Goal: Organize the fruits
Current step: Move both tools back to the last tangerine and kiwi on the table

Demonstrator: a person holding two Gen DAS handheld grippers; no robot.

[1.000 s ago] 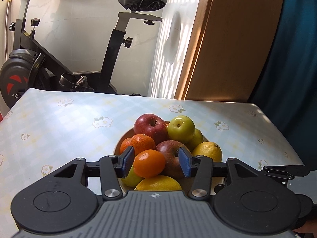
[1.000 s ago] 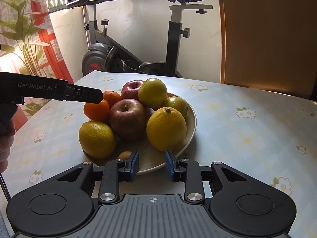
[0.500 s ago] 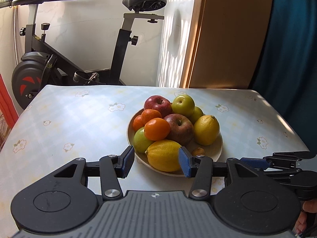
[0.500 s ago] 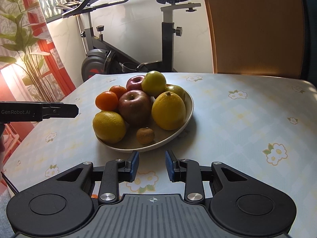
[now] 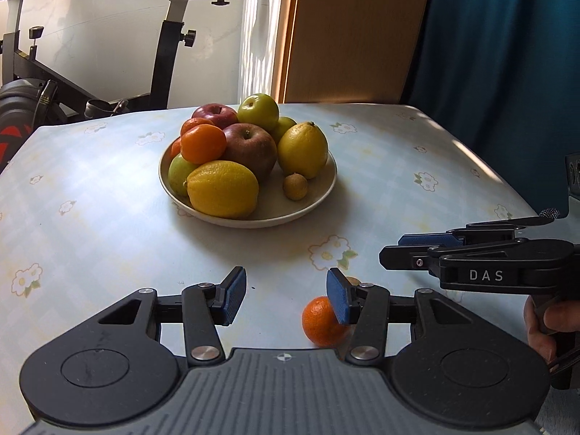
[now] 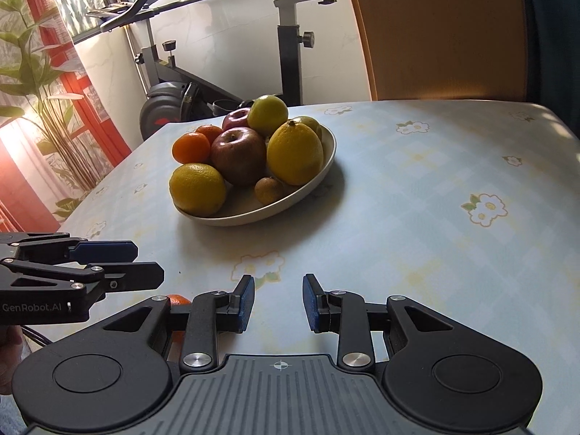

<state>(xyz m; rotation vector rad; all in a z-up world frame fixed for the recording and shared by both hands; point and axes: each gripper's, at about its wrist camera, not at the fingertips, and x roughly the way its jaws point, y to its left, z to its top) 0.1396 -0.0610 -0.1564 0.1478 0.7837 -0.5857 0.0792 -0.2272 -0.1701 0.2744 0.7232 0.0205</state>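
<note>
Both grippers had drawn back from the heaped fruit plate [image 5: 319, 201], which lay well ahead. A small glossy tangerine [image 5: 322, 322] sat on the tablecloth [image 5: 108, 217] beneath the left gripper's [image 5: 286, 299] right pad. Left jaws gaped empty; right gripper [image 6: 278, 302] stood narrow, holding nothing.

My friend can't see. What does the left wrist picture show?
A round beige plate piled with apples, lemons and oranges sits on a flowered tablecloth. Nearer, a loose small orange mandarin lies by the empty left gripper, the right gripper alongside.
</note>
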